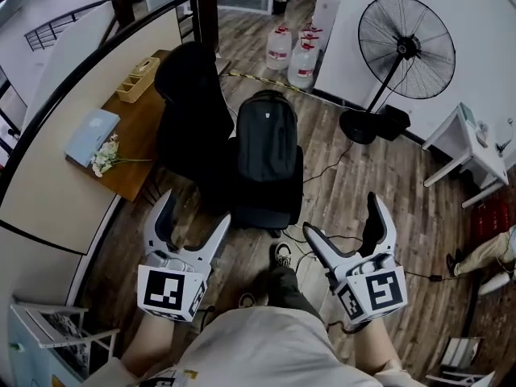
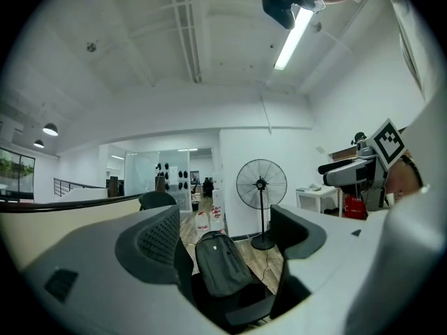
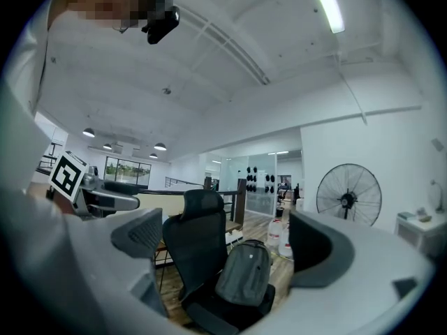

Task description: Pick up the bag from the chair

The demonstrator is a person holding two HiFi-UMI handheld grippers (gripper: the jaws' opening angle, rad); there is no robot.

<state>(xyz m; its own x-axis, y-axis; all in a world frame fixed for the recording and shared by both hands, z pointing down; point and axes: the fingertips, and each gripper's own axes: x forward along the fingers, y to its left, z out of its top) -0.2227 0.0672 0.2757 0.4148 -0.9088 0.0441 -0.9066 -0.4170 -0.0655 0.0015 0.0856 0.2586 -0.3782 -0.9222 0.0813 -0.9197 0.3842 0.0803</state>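
A dark grey backpack (image 1: 266, 135) stands upright on the seat of a black office chair (image 1: 193, 111), leaning toward the backrest. It also shows in the left gripper view (image 2: 220, 262) and the right gripper view (image 3: 246, 274), framed between the jaws. My left gripper (image 1: 193, 212) is open, held near the chair's front left. My right gripper (image 1: 343, 220) is open too, to the front right of the chair. Both are some way short of the bag and hold nothing.
A wooden desk (image 1: 133, 135) with a laptop (image 1: 90, 134), flowers and a tray stands left of the chair. A standing fan (image 1: 403, 51) is at the back right, water jugs (image 1: 292, 55) behind the chair, a white table (image 1: 468, 147) at the right. Cables lie on the floor.
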